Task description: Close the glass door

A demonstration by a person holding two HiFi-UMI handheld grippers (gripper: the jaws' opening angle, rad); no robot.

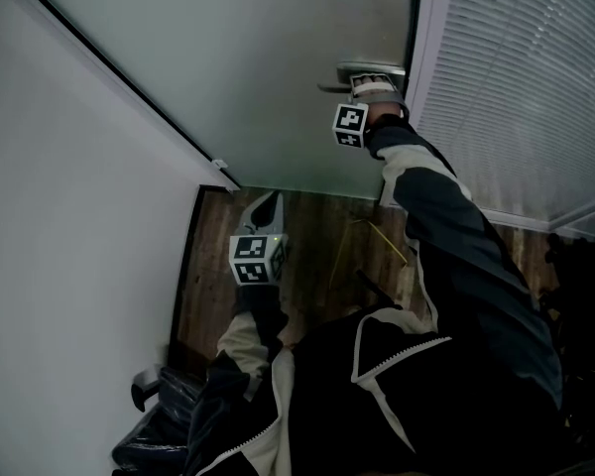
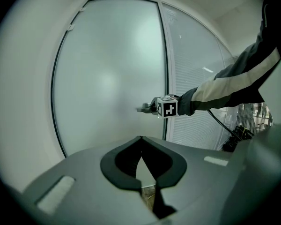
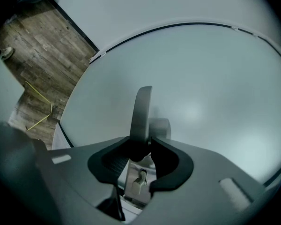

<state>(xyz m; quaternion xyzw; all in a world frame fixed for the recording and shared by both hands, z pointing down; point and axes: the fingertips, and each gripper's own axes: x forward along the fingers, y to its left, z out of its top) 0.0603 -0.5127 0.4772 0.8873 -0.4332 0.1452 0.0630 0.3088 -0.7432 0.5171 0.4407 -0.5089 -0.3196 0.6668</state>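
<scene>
The frosted glass door (image 1: 258, 67) fills the top of the head view, with its metal lever handle (image 1: 342, 73) near the right edge. My right gripper (image 1: 374, 85) reaches up to it on an outstretched sleeve. In the right gripper view the lever (image 3: 143, 109) runs up between the jaws, which are shut on it (image 3: 143, 143). The left gripper view shows the same grip from the side, the handle (image 2: 143, 109) against the pale door (image 2: 107, 78). My left gripper (image 1: 268, 202) hangs low over the floor, apart from the door, its tips touching (image 2: 140, 138) with nothing between them.
A white wall (image 1: 69, 216) runs along the left. A glazed panel with blinds (image 1: 516, 87) borders the door's right side. Below lies wooden floor (image 1: 317, 236) with a thin yellow strand (image 1: 387, 241). A dark bag or seat (image 1: 164, 405) sits at the lower left.
</scene>
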